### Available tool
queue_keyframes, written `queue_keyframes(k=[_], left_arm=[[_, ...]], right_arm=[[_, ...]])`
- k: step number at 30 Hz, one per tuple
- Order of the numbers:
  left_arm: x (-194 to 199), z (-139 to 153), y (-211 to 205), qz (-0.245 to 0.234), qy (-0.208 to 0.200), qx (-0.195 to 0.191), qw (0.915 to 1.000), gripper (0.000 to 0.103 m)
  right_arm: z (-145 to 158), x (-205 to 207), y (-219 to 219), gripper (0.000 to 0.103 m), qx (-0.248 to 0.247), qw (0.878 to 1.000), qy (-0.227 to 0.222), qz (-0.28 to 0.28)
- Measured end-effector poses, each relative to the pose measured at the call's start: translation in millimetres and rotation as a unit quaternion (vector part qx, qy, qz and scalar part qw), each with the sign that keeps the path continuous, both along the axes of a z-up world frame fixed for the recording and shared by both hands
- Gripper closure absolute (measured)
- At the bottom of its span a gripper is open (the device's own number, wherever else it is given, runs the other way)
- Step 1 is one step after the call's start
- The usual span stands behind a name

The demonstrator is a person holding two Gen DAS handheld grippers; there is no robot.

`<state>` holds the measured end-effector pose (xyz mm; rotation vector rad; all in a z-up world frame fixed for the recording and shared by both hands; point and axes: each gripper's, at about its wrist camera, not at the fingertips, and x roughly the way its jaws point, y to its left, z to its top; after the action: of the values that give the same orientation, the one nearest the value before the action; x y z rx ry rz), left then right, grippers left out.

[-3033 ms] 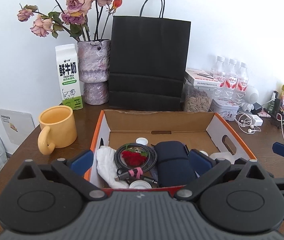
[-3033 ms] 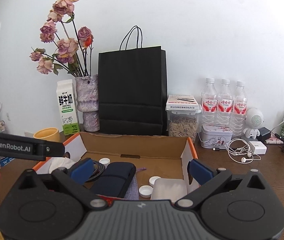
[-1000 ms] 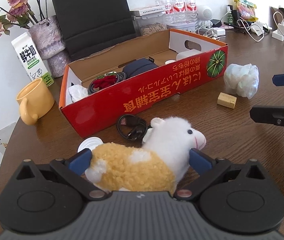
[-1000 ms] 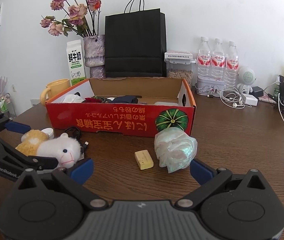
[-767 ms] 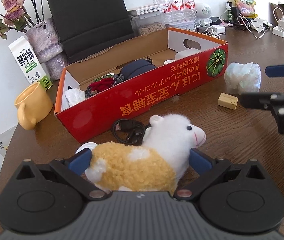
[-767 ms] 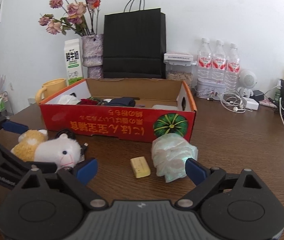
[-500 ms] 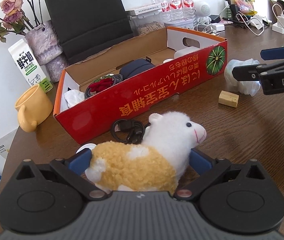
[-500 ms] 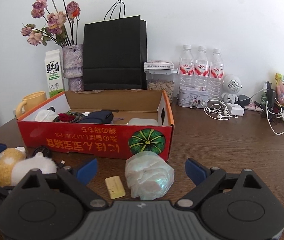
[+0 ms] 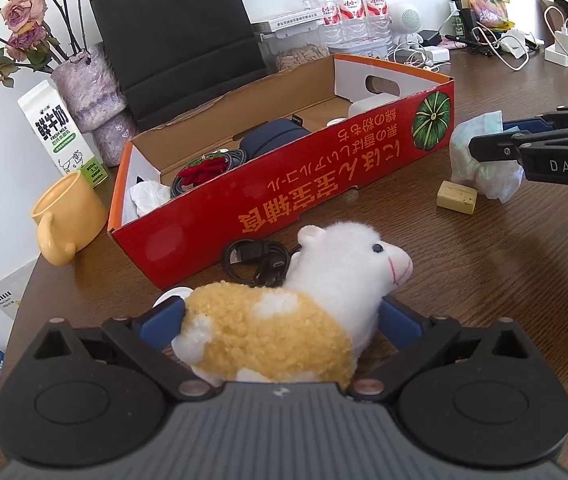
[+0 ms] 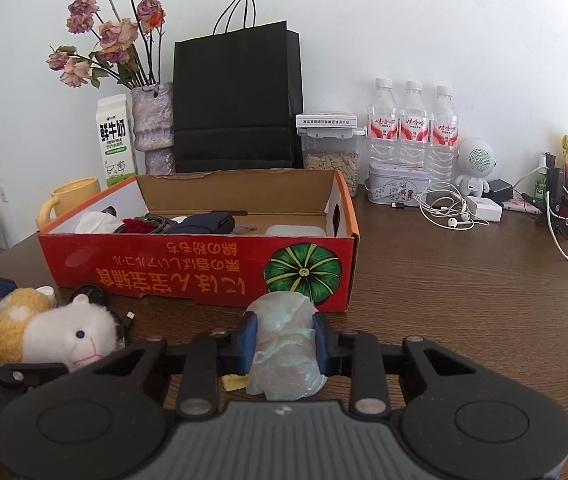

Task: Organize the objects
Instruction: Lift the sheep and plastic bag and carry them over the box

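A red cardboard box [image 9: 284,196] [image 10: 188,272] lies open on the brown table with a dark pouch, cables and a white cloth inside. My left gripper [image 9: 280,316] stands wide around a white and yellow plush sheep [image 9: 304,300] [image 10: 52,332] in front of the box; its blue pads flank the sheep's body. My right gripper [image 10: 284,340] is shut on a crumpled pale plastic bag [image 10: 284,352] [image 9: 480,160] by the box's pumpkin corner. A small tan block [image 9: 457,197] lies beside the bag.
A black cable coil [image 9: 256,260] and a white cap [image 9: 172,294] lie between sheep and box. A yellow mug [image 9: 64,216], milk carton [image 9: 62,132], vase [image 9: 92,96], black paper bag [image 9: 180,28], water bottles [image 10: 412,128], tin [image 10: 398,186] and earphones [image 10: 450,210] stand behind.
My right gripper moved forward and closed on the plastic bag. My left gripper stays around the sheep, which has hardly moved. Three seconds ago both grippers were over the box.
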<state>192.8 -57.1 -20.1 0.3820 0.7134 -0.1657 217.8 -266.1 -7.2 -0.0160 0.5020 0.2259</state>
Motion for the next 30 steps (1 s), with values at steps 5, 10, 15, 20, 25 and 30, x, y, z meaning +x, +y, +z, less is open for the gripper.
queue_keyframes(k=[5,10,15,20,25,30], left_arm=[[-6.7,3.1,-1.5,0.0,-0.005,0.0,1.0,0.01],[-17.4,7.9,-5.9,-0.004,-0.009,0.001,0.9999,0.018],[-26.6,20.2,-8.0,-0.009,-0.02,-0.018,0.9996,0.058],[-31.7,29.7,-7.1,-0.013,-0.026,-0.035,0.999,0.093],[-33.6,32.8,-7.5,-0.018,-0.024,-0.042,0.9987,0.087],[-32.4,39.2,-7.5,-0.021,-0.044,-0.028,0.9984,0.02]], right_arm=[[1.7,-8.1,-0.2,0.076,0.004,1.0,-0.012,0.001],[4.1,-14.7,1.1,0.077,0.006,1.0,-0.024,0.005],[5.7,-18.9,1.9,0.077,0.007,1.0,-0.03,0.006],[6.7,-23.1,1.3,0.077,0.011,0.999,-0.032,0.007],[7.8,-27.7,0.9,0.077,0.016,0.999,-0.036,0.01],[8.0,-28.8,-0.8,0.077,0.02,0.999,-0.037,0.01]])
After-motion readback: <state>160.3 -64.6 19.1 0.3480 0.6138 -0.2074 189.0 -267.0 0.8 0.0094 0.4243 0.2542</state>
